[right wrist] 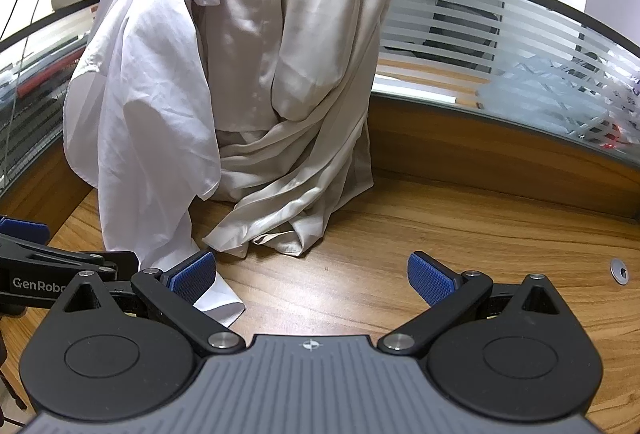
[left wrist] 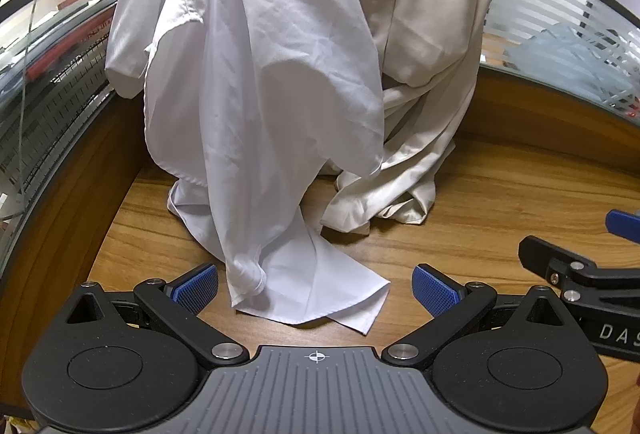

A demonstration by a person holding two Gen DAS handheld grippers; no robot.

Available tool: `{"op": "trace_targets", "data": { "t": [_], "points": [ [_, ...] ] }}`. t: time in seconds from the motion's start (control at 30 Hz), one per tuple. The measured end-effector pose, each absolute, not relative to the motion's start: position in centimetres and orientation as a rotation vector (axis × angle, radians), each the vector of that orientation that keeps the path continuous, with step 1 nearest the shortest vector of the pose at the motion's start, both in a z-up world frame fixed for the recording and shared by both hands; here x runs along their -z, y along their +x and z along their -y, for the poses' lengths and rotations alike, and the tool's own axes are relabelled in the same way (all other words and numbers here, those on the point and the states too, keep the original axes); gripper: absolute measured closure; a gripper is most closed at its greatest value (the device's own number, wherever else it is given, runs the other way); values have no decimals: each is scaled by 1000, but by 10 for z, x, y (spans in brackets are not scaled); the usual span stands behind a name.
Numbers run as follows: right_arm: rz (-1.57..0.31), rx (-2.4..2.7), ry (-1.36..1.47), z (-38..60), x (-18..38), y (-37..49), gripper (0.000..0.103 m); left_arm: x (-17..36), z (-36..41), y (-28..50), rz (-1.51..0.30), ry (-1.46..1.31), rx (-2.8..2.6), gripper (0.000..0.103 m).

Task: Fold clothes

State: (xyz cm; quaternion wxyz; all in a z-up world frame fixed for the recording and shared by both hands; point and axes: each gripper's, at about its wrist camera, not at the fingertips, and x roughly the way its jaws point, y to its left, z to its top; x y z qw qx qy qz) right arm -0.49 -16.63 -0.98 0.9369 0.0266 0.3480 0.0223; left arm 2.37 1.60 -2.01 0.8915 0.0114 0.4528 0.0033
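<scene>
Left gripper point(left wrist: 316, 290): spread wide, holding nothing, low over the wooden desk point(left wrist: 500, 202). White garment point(left wrist: 256, 82): straight ahead, loose bottom corner lying flat on the desk between the two blue pads point(left wrist: 198, 288), touching neither as far as can be told. Long axis near vertical, running from that corner up to the top rail of the glass partition point(left wrist: 552, 14), over which the cloth hangs.

Right gripper point(right wrist: 312, 280): also spread wide and empty, just to the right of the left gripper. From here, the white garment's corner lies at the left pad, partly hidden behind it; contact cannot be told. Judged nearer arm for the corner: left, since the hem sits centred in its opening.

Beige garment point(right wrist: 296, 86): to the right of the white garment, farther back, draped over the same rail with its lower part bunched on the desk. The white garment overlaps its left edge, so lifting white first looks the cleaner order.

Open room: bare desk to the right of the white garment's corner and in front of the beige heap, enough for spreading cloth flat. Limits: partition behind both garments and curving round the left side; small round metal fitting point(right wrist: 619, 271) in the desk far right.
</scene>
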Motion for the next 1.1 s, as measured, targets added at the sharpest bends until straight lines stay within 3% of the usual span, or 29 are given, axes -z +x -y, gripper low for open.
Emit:
{"op": "trace_targets", "data": {
  "t": [0.93,1.07,1.1],
  "points": [
    [-683,-50,59,199,24,232,1,61,-57,73,-1020,-9,-55,0],
    [-673,-76,70,199,24,253,21,62,-57,74,-1022,-5,-50,0],
    [-672,-82,68,199,24,256,32,63,-57,74,-1022,-4,-49,0]
  ]
}}
